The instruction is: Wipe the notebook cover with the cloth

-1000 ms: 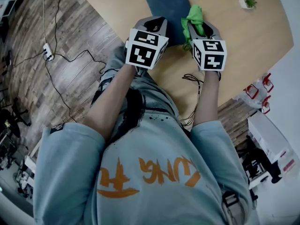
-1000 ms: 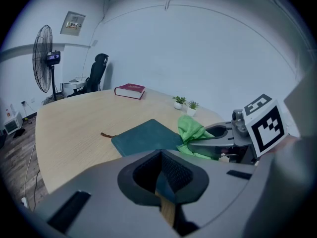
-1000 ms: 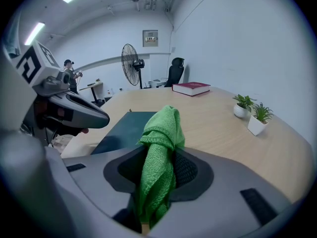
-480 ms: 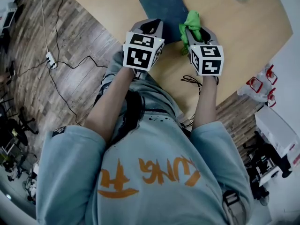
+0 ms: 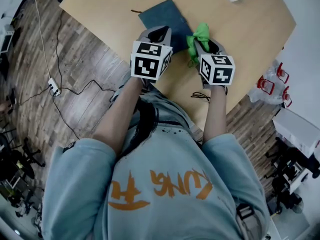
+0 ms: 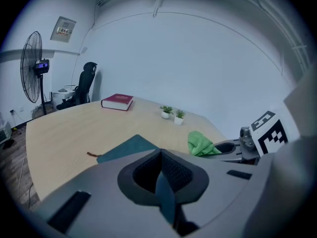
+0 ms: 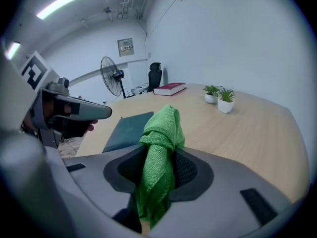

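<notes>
Green cloth [image 7: 161, 133] — in right hand-held gripper [image 7: 158, 175]

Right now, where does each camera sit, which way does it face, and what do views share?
Head view: on the person's head, looking steeply down at table, notebook, both forearms, shirt, left gripper and right gripper.
Left gripper view: on the left gripper, looking across the table along its closed jaws; right gripper at right.
Right gripper view: on the right gripper, looking along jaws clamped on the green cloth; left gripper at left.
Shared: both gripper views show the notebook, potted plants and red book.
</notes>
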`<action>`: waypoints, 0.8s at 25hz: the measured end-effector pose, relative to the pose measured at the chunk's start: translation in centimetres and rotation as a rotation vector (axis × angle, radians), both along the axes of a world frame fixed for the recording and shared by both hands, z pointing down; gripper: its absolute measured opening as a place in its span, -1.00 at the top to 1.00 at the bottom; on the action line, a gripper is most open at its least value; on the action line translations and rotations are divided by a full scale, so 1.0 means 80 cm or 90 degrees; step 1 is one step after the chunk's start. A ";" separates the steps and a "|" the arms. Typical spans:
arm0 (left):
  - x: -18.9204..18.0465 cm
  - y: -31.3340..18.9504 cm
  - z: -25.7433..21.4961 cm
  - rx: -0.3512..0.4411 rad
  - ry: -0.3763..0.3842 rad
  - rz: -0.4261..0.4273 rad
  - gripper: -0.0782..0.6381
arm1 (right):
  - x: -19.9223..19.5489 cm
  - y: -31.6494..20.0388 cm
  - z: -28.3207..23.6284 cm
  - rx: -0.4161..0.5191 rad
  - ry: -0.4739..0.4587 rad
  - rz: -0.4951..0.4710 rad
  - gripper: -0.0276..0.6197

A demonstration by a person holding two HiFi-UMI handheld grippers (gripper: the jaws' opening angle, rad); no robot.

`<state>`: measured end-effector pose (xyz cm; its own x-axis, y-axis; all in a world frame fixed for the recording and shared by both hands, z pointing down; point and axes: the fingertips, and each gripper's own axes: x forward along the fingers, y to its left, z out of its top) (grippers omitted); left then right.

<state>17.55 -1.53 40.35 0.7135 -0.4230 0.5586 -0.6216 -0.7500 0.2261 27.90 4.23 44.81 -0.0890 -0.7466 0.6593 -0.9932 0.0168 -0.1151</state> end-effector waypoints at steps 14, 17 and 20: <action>-0.050 -0.100 -0.131 0.113 0.100 -0.058 0.74 | -0.020 -0.089 -0.174 0.218 -0.050 0.077 0.55; -0.073 -0.117 -0.167 0.139 0.128 -0.075 0.74 | -0.037 -0.109 -0.217 0.257 -0.028 0.077 0.55; -0.090 -0.134 -0.205 0.171 0.163 -0.086 0.74 | -0.046 -0.125 -0.255 0.291 -0.003 0.096 0.54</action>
